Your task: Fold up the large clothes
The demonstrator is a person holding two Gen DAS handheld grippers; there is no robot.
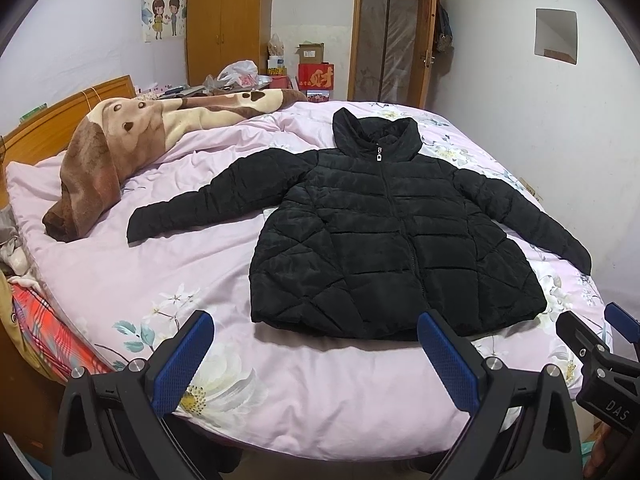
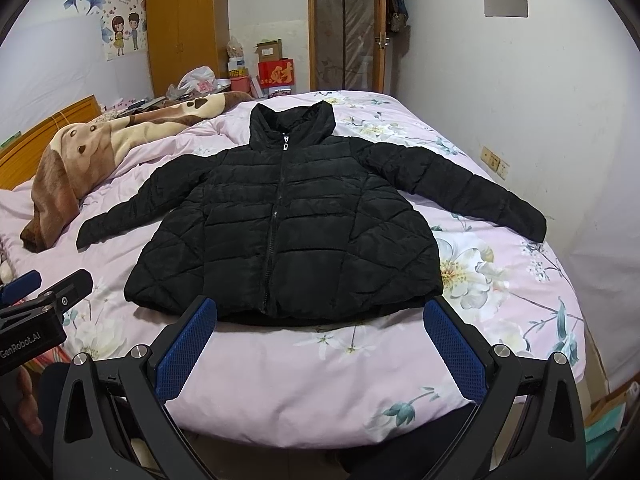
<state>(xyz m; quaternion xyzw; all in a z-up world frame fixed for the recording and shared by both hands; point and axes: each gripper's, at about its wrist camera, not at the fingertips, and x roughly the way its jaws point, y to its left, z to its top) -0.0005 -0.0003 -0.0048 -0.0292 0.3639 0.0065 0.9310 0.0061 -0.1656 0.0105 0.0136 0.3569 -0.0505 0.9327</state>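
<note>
The jacket [image 2: 280, 220] hem is partly hidden behind the right gripper [image 2: 320, 320] fingers; the wall poster [image 1: 162, 16] text is illegible.

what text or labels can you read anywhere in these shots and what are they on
"DAS" on the right gripper body, seen from the left wrist view.
"GenRobot.AI" on the left gripper body, seen from the right wrist view.
"财" in gold on the red box by the far wall.
Small print on the cartoon couple poster: too small to read.
Label on the cardboard box: blurred.
</note>
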